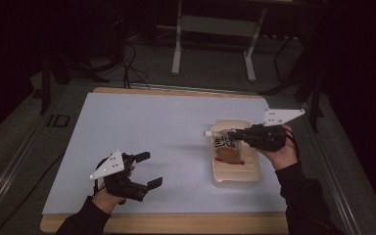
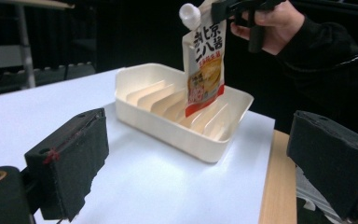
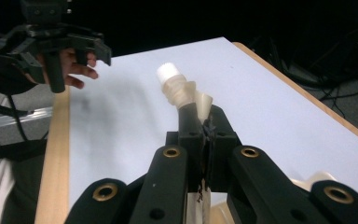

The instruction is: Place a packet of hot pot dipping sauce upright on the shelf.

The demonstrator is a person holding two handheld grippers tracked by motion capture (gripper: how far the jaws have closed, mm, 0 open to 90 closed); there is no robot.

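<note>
**Over the ribbed tray: spouted pouch hanging from the right gripper**

Above a cream tray [image 1: 254,177] at about four o'clock on the pale blue table [image 1: 152,127], a soft printed pouch [image 1: 226,147] with a white screw cap [image 2: 189,14], dangling upright from the right gripper [image 1: 237,135]. Jaws there fully closed, pinching the flat top seam just beside the spout; seen along those jaws in the right gripper view, cap [image 3: 168,73] tilted toward eleven o'clock, seam [image 3: 202,105] clamped tight between the two black tips. Lower edge of the pouch down among the tray's upright ribs [image 2: 168,100], at or near their floor; contact there not possible to tell.

At about seven o'clock on the table, the left gripper [image 1: 146,169], spread wide and holding nothing, well apart from tray and pouch. Both foam-faced pads [image 2: 72,158] bare in the left gripper view, the tray lying beyond them toward one o'clock.

Likely handling, judged from looks: a flexible, glossy film pack with soft contents, probably light to moderate in weight, prone to sag, swing and fold under its own load. Slippery on the printed faces, so the stiffer sealed top edge or the rigid spout collar looks the surest place to hold. Hard squeezing on the belly best avoided, for fear of bulging or bursting a seam. Slots between ribs narrow, so a steady vertical hang likely needed.
</note>
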